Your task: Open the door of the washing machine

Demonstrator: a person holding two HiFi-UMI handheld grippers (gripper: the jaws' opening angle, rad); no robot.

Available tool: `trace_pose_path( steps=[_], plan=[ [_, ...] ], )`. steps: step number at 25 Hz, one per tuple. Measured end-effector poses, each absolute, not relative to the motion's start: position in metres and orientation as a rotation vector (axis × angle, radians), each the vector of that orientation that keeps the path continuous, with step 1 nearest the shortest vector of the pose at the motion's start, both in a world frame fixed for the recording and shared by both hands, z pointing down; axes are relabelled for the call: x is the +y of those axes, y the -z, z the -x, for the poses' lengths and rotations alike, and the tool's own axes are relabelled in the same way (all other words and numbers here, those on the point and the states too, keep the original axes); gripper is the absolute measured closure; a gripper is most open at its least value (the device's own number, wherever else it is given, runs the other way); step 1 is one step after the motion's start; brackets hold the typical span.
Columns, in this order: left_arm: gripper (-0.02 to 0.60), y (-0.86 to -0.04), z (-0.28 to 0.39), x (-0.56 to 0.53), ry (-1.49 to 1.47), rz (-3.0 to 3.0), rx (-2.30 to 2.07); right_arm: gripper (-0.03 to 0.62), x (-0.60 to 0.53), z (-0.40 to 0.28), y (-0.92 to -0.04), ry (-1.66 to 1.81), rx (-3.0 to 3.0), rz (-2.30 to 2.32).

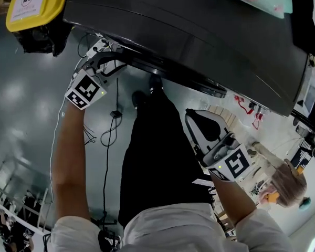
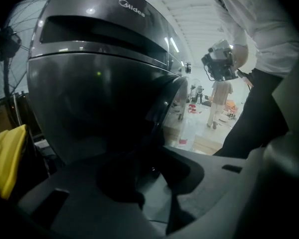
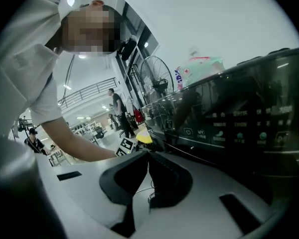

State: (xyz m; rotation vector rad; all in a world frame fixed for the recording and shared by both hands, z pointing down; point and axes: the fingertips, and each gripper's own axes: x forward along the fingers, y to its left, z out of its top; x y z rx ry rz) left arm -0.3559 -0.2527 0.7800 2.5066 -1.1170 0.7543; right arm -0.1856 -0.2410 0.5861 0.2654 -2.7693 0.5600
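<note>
Left gripper (image 1: 114, 62) is at the front of the washing machine (image 1: 210, 41), against the door (image 2: 107, 108). Its fingers (image 2: 114, 183) are partly closed and appear to pinch the door's dark edge, though the view is dim. Right gripper (image 1: 195, 118) hangs clear of the washing machine, beside its control panel (image 3: 239, 128), with fingers (image 3: 127, 176) pressed together and empty.

— What carries it all?
— A glossy grey floor (image 1: 21, 109). The dark washing machine (image 1: 199, 30) stands on it.
— Anything loose?
— A thin black cable (image 1: 115, 113) trails across it, near the person's shoes (image 1: 138, 97); maybe a plug midway.
</note>
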Motion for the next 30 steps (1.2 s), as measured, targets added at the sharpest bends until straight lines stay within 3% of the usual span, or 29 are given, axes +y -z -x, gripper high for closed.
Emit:
trace_pose_path(
  steps=[7, 17, 30],
  plan=[
    [0.476, -0.784, 0.354, -0.224, -0.727, -2.486, -1.024, 0.560, -0.227, 0.161, -0.582, -0.543, -2.780, -0.325],
    [0.477, -0.786, 0.322, -0.146, -0.710, -2.348, -1.253, 0.562, -0.220, 0.099, -0.588, -0.463, -2.763, -0.529],
    [0.489, -0.790, 0.208, -0.021, -0.553, -2.108, -1.450, 0.562, -0.131, -0.042, -0.590, -0.501, -2.805, -0.642]
  ],
)
